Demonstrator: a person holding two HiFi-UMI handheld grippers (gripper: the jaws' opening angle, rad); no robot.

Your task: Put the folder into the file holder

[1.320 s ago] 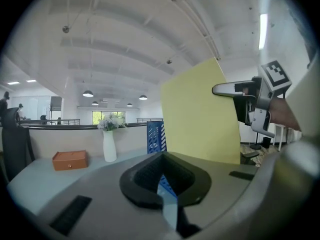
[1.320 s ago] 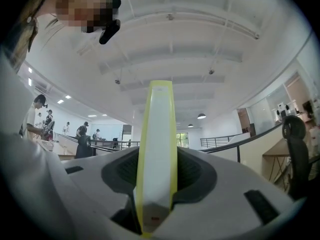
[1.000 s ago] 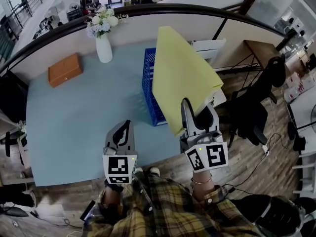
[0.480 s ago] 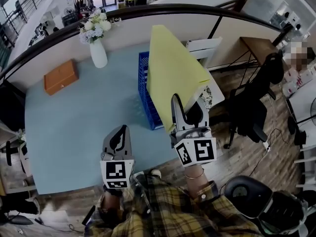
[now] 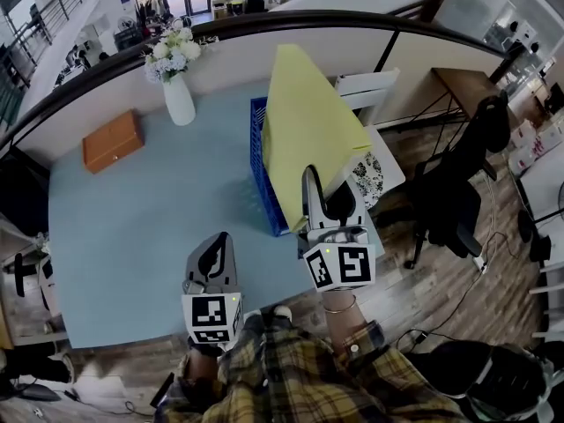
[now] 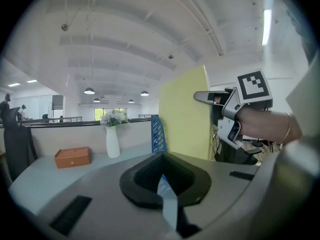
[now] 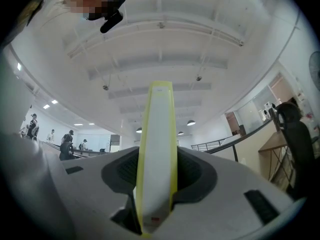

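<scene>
A yellow folder (image 5: 310, 139) stands upright on edge, with my right gripper (image 5: 322, 190) shut on its lower near corner. It hangs over the right side of the blue slatted file holder (image 5: 263, 167), which stands at the table's right edge and is partly hidden behind it. In the right gripper view the folder's edge (image 7: 157, 149) runs straight up between the jaws. My left gripper (image 5: 214, 250) is shut and holds nothing, low over the table's near edge, left of the folder. The left gripper view shows the folder (image 6: 183, 118), the file holder (image 6: 156, 134) and the right gripper (image 6: 212, 98).
On the light blue table (image 5: 132, 210) a white vase of flowers (image 5: 180, 97) stands at the back and an orange box (image 5: 112, 140) at the back left. A white chair (image 5: 370, 85) and a black office chair (image 5: 458, 192) stand off the table's right side.
My right gripper has carried the folder a little to the left, closer over the file holder. The left gripper has barely moved.
</scene>
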